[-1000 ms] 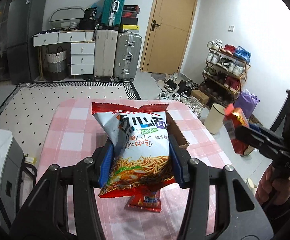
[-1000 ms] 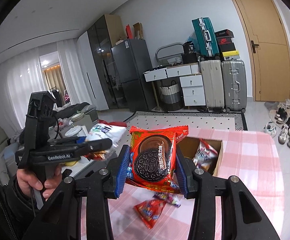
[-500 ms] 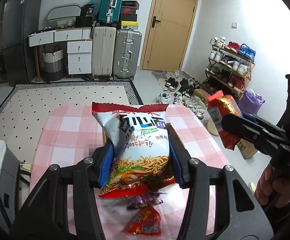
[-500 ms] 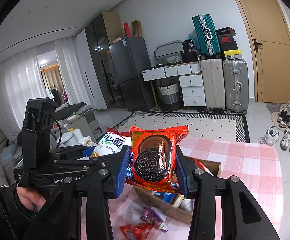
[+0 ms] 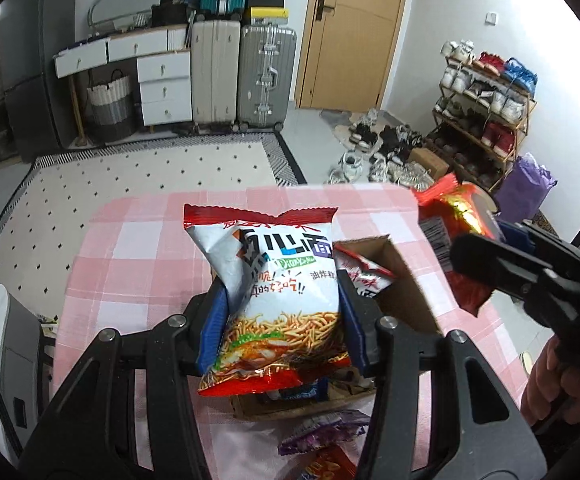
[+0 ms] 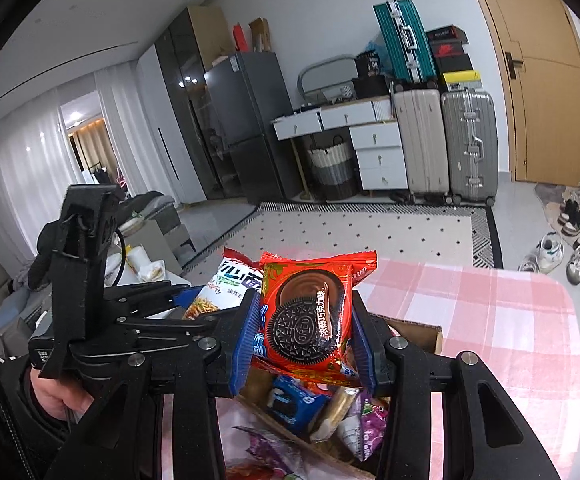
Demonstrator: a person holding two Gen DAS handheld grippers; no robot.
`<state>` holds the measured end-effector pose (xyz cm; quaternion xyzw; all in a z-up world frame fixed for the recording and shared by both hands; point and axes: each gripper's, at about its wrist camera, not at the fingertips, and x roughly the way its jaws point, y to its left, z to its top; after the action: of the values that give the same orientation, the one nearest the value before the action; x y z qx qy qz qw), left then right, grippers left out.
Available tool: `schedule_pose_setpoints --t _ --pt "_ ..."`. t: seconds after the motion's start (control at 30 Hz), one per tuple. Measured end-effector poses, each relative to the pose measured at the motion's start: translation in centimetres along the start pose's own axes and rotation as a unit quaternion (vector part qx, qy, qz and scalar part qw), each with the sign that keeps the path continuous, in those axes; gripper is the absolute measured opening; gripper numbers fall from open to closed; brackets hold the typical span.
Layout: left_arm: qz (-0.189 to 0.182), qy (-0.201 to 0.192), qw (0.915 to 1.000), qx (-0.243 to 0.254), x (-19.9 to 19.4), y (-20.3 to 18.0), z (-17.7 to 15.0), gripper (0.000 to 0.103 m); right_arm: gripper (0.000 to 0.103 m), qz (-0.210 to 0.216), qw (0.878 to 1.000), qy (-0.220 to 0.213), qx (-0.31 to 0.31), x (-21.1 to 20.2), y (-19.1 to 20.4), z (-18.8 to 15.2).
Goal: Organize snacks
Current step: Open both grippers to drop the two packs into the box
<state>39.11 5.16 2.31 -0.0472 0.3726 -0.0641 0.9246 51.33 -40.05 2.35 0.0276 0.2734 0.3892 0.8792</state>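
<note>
My left gripper (image 5: 280, 320) is shut on a white and red bag of crispy noodle snack (image 5: 278, 292) and holds it above the near side of a brown cardboard box (image 5: 400, 292). My right gripper (image 6: 304, 332) is shut on a red Oreo pack (image 6: 310, 316) and holds it over the same box (image 6: 422, 330), which holds several small snack packs (image 6: 294, 402). Each gripper shows in the other's view: the right one (image 5: 490, 256) at the right, the left one (image 6: 162, 300) at the left.
The box stands on a table with a pink checked cloth (image 5: 130, 264). A purple pack (image 5: 322, 432) and a red pack (image 5: 326, 464) lie loose on the cloth in front of the box. Suitcases (image 5: 266, 76), drawers and a shoe rack (image 5: 486, 112) stand across the room.
Both grippers have moved forward over the box with their packs still held. The box interior now shows under the right gripper, and the loose packs lie nearer the bottom edge.
</note>
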Motion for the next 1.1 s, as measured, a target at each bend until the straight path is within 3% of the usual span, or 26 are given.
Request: schedule_pose_setpoints --t 0.27,0.77,0.8,0.87,0.93,1.03,1.1 --pt "0.002 0.031 0.9995 0.001 6.1 0.8 0.1 0.047 0.043 -0.002 1.0 0.015 0.01 2.8 -1.9 -1.0" --pt "-0.016 0.053 0.9985 -0.003 12.0 0.8 -0.3 0.048 0.044 -0.013 0.999 0.04 0.017 5.8 -3.3 -1.9" --pt "-0.017 0.056 0.9983 -0.002 12.4 0.7 -0.3 0.048 0.045 -0.014 0.999 0.041 0.017 5.8 -3.4 -1.9" --pt "0.0 0.064 0.9979 0.007 12.4 0.6 -0.8 0.048 0.062 -0.021 0.999 0.041 0.015 6.0 -3.2 -1.9" --pt "0.001 0.06 0.9982 0.006 12.4 0.7 -1.0 0.052 0.07 -0.026 0.999 0.042 0.011 6.0 -3.2 -1.9" --pt "0.007 0.06 0.9982 0.006 12.1 0.6 -1.2 0.071 0.072 -0.031 0.999 0.033 0.004 5.3 -2.8 -1.9" --pt "0.006 0.057 0.9983 0.006 11.5 0.7 -1.5 0.072 0.075 -0.032 0.999 0.024 0.004 4.4 -2.6 -1.9"
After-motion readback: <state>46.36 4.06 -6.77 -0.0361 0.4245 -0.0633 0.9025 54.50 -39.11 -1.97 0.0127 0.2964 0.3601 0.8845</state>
